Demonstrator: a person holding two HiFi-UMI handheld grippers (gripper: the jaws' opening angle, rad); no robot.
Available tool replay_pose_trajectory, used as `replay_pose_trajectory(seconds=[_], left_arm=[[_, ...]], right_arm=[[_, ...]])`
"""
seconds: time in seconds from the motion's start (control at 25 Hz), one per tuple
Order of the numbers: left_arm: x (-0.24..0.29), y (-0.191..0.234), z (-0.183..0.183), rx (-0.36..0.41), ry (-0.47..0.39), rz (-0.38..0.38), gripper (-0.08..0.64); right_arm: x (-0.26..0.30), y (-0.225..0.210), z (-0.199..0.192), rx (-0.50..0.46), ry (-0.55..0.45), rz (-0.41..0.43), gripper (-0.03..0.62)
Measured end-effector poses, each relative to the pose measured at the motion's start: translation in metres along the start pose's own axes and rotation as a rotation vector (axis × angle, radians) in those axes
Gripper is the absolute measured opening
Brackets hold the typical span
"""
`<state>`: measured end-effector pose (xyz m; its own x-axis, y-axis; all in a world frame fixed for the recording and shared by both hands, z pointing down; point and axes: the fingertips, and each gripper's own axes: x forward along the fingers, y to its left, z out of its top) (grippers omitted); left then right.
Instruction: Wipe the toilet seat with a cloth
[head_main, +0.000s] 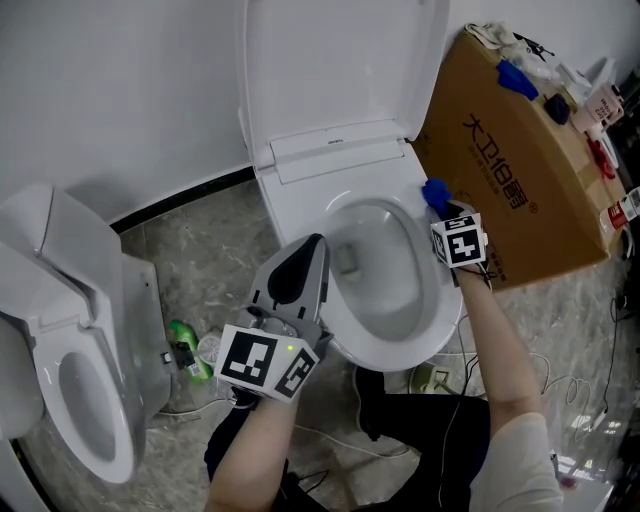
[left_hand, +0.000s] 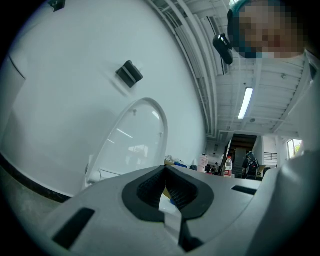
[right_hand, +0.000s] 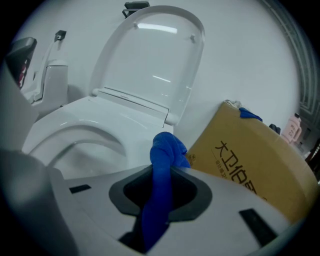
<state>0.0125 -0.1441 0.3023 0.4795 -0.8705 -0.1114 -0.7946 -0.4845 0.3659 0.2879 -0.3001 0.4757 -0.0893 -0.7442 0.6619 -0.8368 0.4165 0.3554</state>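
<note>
A white toilet stands in the middle with its lid (head_main: 340, 60) raised against the wall. The seat (head_main: 438, 300) rings the bowl. My right gripper (head_main: 438, 203) is at the seat's right rear edge, shut on a bunched blue cloth (head_main: 434, 192). In the right gripper view the cloth (right_hand: 162, 160) sticks up between the jaws of the right gripper (right_hand: 167, 167), beside the seat (right_hand: 75, 125) and below the lid (right_hand: 150, 55). My left gripper (head_main: 316, 243) hovers over the seat's left side, shut and empty. The left gripper (left_hand: 165, 172) points up at the lid (left_hand: 135, 135) and wall.
A large cardboard box (head_main: 520, 170) with clutter on top stands right of the toilet, close to my right gripper. A second toilet (head_main: 70, 380) sits at the left. A green bottle (head_main: 185, 350) and white cables (head_main: 560, 385) lie on the stone floor.
</note>
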Motion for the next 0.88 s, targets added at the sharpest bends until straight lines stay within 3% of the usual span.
replay_pose_trajectory(seconds=[0.32,0.6,0.88], left_arm=[[-0.005,0.003,0.007,0.004,-0.012,0.005,0.006],[-0.011,0.007,0.013,0.001,-0.026,0.012,0.006],[-0.020,0.017,0.020,-0.003,-0.039,0.034,0.006]], right_arm=[[-0.002,0.027,0.010,-0.061,0.024,0.036,0.072],[-0.005,0.068,0.023,0.017,0.021,0.130,0.072],[-0.018,0.118,0.046,-0.011,-0.031,0.200,0.072]])
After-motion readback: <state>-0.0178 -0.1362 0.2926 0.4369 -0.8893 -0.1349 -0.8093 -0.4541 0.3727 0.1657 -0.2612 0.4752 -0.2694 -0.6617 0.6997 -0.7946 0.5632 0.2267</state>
